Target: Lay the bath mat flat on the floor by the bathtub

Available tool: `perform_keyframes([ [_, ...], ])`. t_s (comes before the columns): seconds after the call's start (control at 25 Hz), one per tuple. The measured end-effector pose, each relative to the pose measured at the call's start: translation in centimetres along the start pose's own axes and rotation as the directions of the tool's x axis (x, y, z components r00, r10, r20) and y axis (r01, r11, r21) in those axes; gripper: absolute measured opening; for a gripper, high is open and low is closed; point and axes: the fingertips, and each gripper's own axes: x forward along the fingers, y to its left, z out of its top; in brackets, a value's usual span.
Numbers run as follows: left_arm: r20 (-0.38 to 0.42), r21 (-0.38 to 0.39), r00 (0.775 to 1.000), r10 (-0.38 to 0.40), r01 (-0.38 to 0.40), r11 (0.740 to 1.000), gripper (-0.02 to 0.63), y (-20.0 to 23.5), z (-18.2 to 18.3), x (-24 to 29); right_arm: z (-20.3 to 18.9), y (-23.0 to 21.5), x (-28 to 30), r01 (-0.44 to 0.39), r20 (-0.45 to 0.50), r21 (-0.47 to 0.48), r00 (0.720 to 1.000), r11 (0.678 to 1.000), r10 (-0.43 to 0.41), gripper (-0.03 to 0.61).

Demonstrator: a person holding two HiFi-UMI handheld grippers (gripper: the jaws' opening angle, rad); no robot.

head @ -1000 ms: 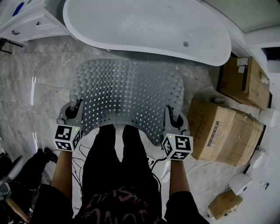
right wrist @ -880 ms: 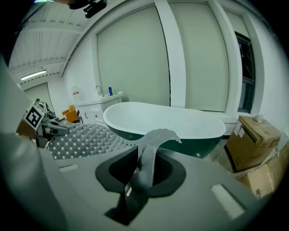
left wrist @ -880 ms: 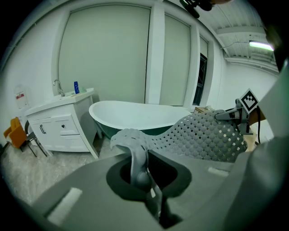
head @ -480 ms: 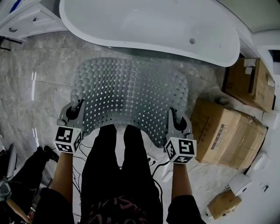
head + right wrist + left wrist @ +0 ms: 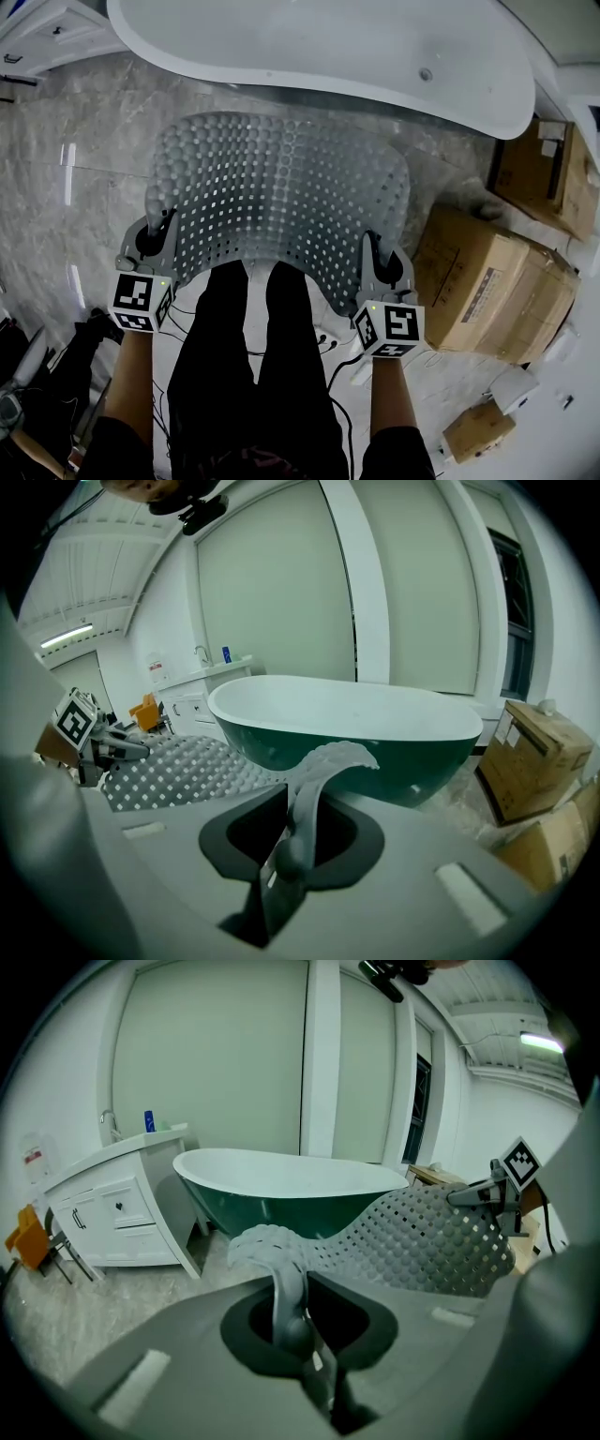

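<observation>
A grey translucent bath mat (image 5: 281, 202) with bumps and square holes hangs spread in the air between both grippers, in front of the white bathtub (image 5: 319, 47). My left gripper (image 5: 153, 236) is shut on the mat's near left corner (image 5: 278, 1269). My right gripper (image 5: 377, 255) is shut on its near right corner (image 5: 309, 803). The mat bows upward between them, its far edge close to the tub's side. In the gripper views the tub (image 5: 291, 1180) looks dark green outside and the mat (image 5: 183, 769) stretches toward the other gripper.
Cardboard boxes (image 5: 492, 281) stand right of the mat, with more (image 5: 548, 173) by the wall. A white vanity cabinet (image 5: 117, 1208) is left of the tub. Grey marble floor (image 5: 75, 187) lies under the mat. The person's dark-trousered legs (image 5: 248, 366) stand between the grippers; cables trail there.
Both grippers have carried the mat forward toward the tub, and the view has shifted so that the tub sits higher in the frame. Both grips stay the same.
</observation>
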Motion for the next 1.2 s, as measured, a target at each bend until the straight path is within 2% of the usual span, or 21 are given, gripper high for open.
perform_keyframes([
  [0.12, -0.009, -0.006, 1.0, -0.002, 0.002, 1.0, 0.018, -0.1, -0.3, 0.1, -0.8, 0.4, 0.3, -0.009, -0.013, 0.005, 1.0, 1.0, 0.009, 0.072],
  [1.2, -0.055, -0.027, 0.998, 0.01, -0.012, 1.0, 0.018, -0.4, 1.0, -0.4, 0.6, 1.6, 0.8, -0.094, -0.071, -0.025, 0.993, 0.995, 0.092, 0.057],
])
